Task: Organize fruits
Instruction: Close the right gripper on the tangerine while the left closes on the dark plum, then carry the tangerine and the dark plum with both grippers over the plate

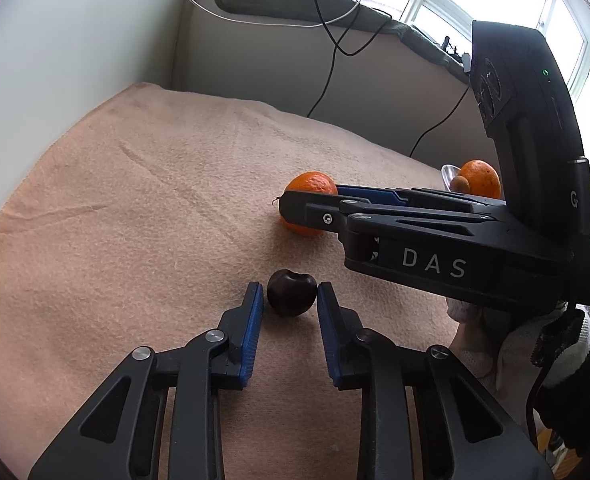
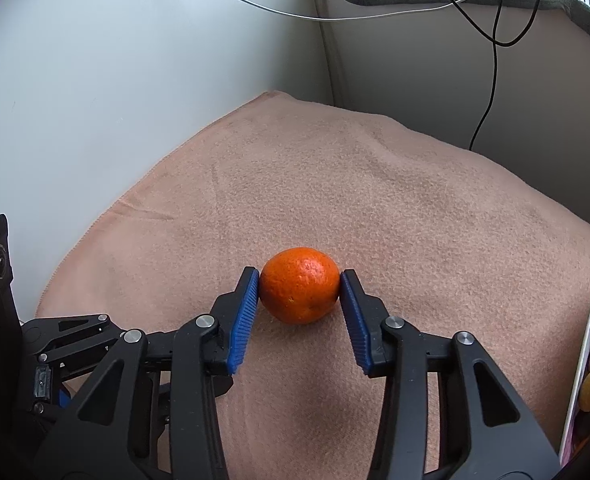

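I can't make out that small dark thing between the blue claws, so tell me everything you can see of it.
The dark fruit is small, round, glossy and deep purple-black, with a dimple on top and no stem showing; it looks like a plum or cherry. It sits on the peach blanket, between the open left claw's blue pads, with slight gaps either side. It lies nearer than the orange.

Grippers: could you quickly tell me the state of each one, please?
Left gripper: open, pads flanking the dark plum without gripping.
Right gripper: pads against the orange; grip cannot be told.
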`<act>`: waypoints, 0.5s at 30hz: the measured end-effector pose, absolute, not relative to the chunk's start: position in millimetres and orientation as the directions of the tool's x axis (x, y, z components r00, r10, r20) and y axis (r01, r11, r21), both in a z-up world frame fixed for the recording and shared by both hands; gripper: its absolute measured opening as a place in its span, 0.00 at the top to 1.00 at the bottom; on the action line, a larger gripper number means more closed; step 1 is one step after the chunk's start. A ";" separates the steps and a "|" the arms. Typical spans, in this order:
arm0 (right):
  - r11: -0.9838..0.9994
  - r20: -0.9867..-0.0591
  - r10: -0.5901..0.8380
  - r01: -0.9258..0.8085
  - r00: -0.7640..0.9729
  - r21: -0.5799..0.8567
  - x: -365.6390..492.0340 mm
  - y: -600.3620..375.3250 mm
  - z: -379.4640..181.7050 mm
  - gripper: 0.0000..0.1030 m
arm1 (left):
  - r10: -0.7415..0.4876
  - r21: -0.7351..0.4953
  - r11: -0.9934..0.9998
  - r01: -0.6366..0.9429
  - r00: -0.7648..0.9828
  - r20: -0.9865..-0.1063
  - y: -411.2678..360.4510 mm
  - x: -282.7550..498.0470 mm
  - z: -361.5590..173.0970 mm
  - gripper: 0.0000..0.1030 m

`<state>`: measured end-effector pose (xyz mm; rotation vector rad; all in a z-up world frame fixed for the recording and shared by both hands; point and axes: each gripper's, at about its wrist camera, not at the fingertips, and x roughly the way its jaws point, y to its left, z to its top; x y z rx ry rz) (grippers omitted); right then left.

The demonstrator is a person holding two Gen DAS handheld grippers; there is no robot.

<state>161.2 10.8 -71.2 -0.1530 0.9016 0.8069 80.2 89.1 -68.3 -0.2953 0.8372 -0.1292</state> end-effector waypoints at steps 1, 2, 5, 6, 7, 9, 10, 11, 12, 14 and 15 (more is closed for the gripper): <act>0.703 -0.748 0.561 -0.682 0.355 0.204 160.8 10.3 -70.8 0.58 | -0.229 -0.308 0.951 -0.001 0.664 -0.711 89.1 79.9 -68.3 0.77; 0.703 -0.747 0.562 -0.681 0.356 0.204 160.6 10.1 -70.7 0.58 | -0.229 -0.307 0.952 -0.001 0.665 -0.711 88.9 79.2 -68.4 0.77; 0.706 -0.745 0.561 -0.679 0.362 0.202 159.3 8.8 -69.3 0.58 | -0.229 -0.308 0.951 -0.001 0.667 -0.709 89.1 79.0 -68.2 0.77; 0.707 -0.744 0.561 -0.678 0.364 0.202 158.9 8.4 -68.9 0.58 | -0.229 -0.308 0.951 -0.001 0.668 -0.708 89.0 78.6 -68.0 0.77; 0.708 -0.742 0.562 -0.676 0.366 0.203 158.5 7.4 -68.5 0.58 | -0.229 -0.308 0.951 -0.001 0.669 -0.707 89.2 78.4 -67.8 0.77; 0.711 -0.740 0.564 -0.672 0.368 0.207 157.9 5.0 -67.4 0.58 | -0.228 -0.307 0.952 0.000 0.670 -0.706 88.6 77.8 -67.4 0.77; 0.712 -0.738 0.564 -0.670 0.370 0.209 157.4 3.7 -66.5 0.58 | -0.227 -0.306 0.952 0.000 0.671 -0.706 88.3 77.3 -66.9 0.77; 0.713 -0.737 0.565 -0.669 0.371 0.209 156.6 2.2 -66.0 0.58 | -0.225 -0.304 0.953 0.000 0.672 -0.705 87.0 75.9 -66.4 0.77; 0.713 -0.736 0.567 -0.668 0.371 0.212 156.0 0.4 -65.3 0.58 | -0.225 -0.303 0.953 0.001 0.673 -0.705 86.6 74.9 -66.0 0.77; 0.713 -0.732 0.570 -0.667 0.374 0.215 154.0 -2.3 -63.2 0.58 | -0.222 -0.300 0.954 0.001 0.676 -0.703 86.0 73.1 -64.8 0.77; 0.714 -0.730 0.571 -0.667 0.377 0.214 152.9 -3.6 -62.2 0.58 | -0.221 -0.300 0.954 0.001 0.677 -0.702 85.7 72.1 -64.1 0.77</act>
